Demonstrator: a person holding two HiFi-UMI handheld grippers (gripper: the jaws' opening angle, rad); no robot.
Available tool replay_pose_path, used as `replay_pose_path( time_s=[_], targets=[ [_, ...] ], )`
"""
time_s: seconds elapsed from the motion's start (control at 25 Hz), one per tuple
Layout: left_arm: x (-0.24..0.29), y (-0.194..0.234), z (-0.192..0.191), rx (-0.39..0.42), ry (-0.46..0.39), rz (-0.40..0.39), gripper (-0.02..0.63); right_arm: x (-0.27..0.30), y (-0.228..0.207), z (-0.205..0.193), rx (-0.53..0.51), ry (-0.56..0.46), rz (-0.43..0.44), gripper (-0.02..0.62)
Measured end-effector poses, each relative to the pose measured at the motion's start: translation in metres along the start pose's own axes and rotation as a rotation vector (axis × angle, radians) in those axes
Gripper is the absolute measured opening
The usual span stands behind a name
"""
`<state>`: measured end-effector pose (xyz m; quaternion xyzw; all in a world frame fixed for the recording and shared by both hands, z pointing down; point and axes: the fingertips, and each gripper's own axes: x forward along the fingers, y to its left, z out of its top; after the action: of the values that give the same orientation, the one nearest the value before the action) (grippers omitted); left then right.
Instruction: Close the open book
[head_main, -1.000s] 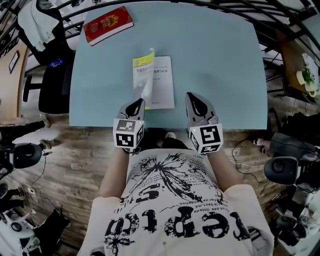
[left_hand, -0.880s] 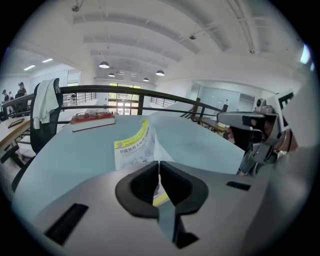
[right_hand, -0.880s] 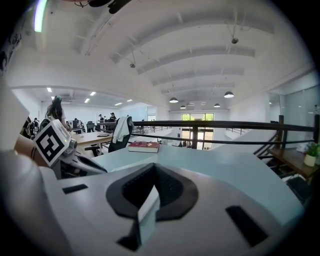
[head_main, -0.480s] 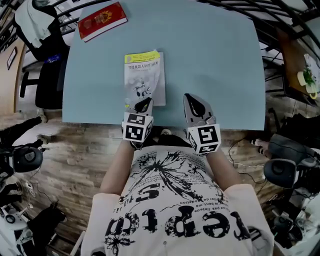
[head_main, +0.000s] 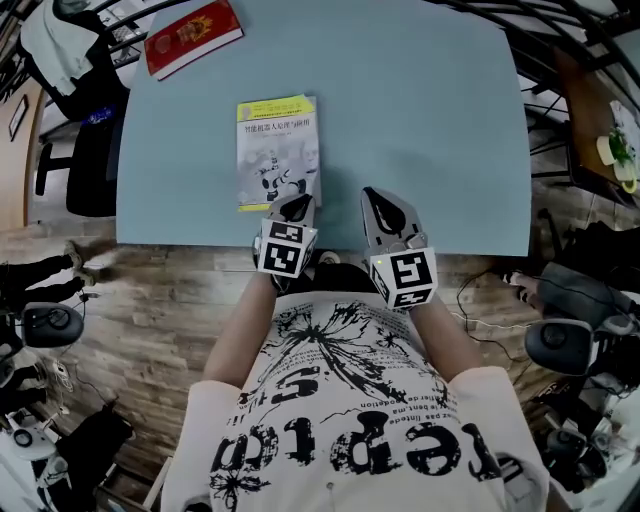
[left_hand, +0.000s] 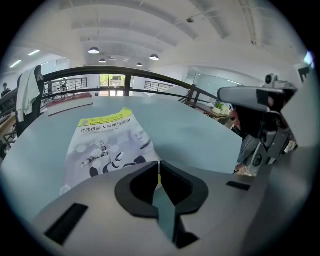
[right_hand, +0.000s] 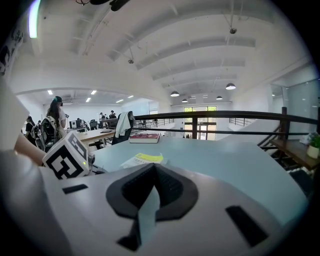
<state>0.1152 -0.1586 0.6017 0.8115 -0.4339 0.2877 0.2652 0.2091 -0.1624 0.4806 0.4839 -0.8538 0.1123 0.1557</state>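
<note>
The book (head_main: 278, 152) lies shut and flat on the light blue table (head_main: 430, 120), its grey cover with a yellow top band facing up. The left gripper view shows the book (left_hand: 107, 142) just ahead of the jaws. My left gripper (head_main: 293, 205) sits at the book's near right corner, jaws shut (left_hand: 159, 164) with nothing between them; I cannot tell whether it touches the cover. My right gripper (head_main: 380, 197) hovers beside it over the table's near edge, also shut (right_hand: 154, 167) and empty. In the right gripper view the book (right_hand: 142, 159) shows low at the left.
A red book (head_main: 192, 36) lies at the table's far left corner. A chair draped with white cloth (head_main: 70, 40) stands off the left side. A potted plant (head_main: 612, 150) sits on a side shelf at right. A dark railing runs beyond the table.
The book's raised pages and cover have come down, so the book now lies shut. My left gripper moved right and down along the book's near edge. The right gripper dropped slightly.
</note>
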Motion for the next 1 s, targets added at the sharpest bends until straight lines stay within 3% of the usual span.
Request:
replay_pose_path(
  time_s=[0.44, 0.6, 0.68, 1.0],
  targets=[
    [0.021, -0.006, -0.012, 0.034, 0.042, 0.006, 0.029, -0.009, -0.015, -0.014, 0.023, 0.021, -0.047, 0.01],
    [0.02, -0.017, -0.012, 0.014, 0.043, -0.046, 0.118, -0.011, -0.015, -0.017, 0.026, 0.028, -0.055, 0.01],
    [0.018, -0.019, -0.012, 0.014, 0.037, -0.062, 0.121, -0.01, -0.013, -0.015, 0.025, 0.026, -0.055, 0.01],
    [-0.012, -0.01, 0.02, 0.013, -0.078, -0.073, 0.114, -0.006, 0.001, 0.005, 0.011, -0.004, -0.059, 0.01]
  ],
)
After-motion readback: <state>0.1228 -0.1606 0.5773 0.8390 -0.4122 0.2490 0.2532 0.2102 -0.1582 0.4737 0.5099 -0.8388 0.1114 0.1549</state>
